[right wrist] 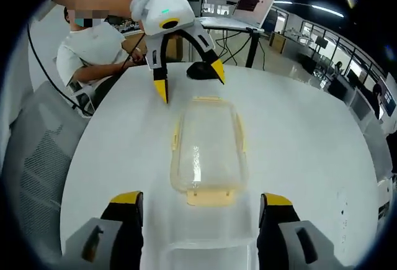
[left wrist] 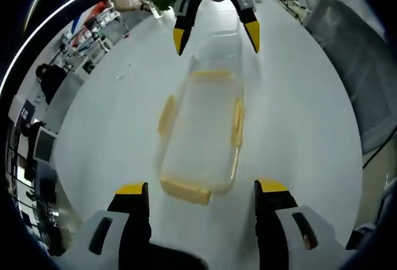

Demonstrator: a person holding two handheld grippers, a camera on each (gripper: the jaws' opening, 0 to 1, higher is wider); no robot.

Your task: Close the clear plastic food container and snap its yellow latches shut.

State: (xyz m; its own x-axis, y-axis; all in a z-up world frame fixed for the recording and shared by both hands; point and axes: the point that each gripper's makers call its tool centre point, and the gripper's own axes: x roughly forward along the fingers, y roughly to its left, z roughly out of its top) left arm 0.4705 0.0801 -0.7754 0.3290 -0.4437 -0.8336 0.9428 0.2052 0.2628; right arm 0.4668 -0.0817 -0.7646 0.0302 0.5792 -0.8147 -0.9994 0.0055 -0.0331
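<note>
Container (right wrist: 208, 149) lidded at frame centre, yellow latches (left wrist: 237, 121) apparently unsnapped.
Left gripper (left wrist: 201, 198) and right gripper (right wrist: 198, 208) fingers wide; next, likely press latches.

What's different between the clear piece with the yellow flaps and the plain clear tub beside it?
The lid carries yellow latches on its edges; the tub looks all clear. The lid lies out in the middle of the white table; the tub sits between the open fingers of the right gripper. The lid looks shallow, the tub deeper. Both are clear, rectangular plastic, and they lie end to end, not yet joined.
</note>
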